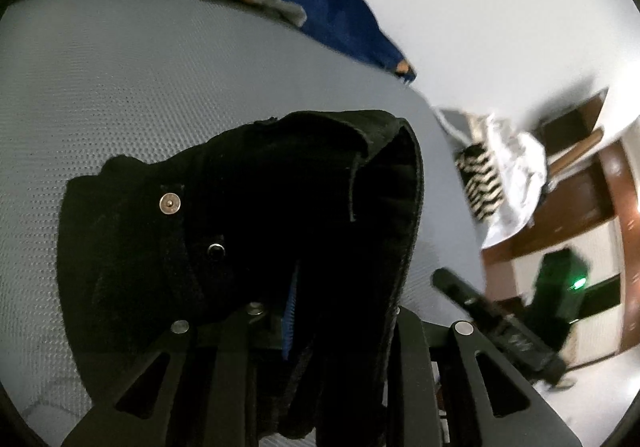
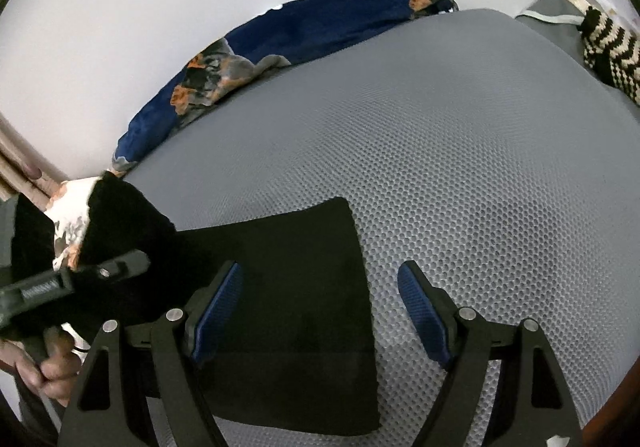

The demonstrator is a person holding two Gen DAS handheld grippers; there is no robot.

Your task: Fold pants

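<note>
Pants: black pants (image 1: 280, 207), waistband end bunched and lifted in the left gripper (image 1: 288, 311); the rest lies flat on the grey mesh mattress (image 2: 480, 167), under and ahead of the right gripper (image 2: 320, 311).
Left jaws: closed on the waistband cloth near the metal snap button (image 1: 170, 204).
Right jaws: wide apart, nothing between them.
Handling: judged soft, limp and light; it will sag and drape. Seams and waistband give the firmest hold.
Writing: none readable; lettering on the gripper bodies is blurred.
</note>
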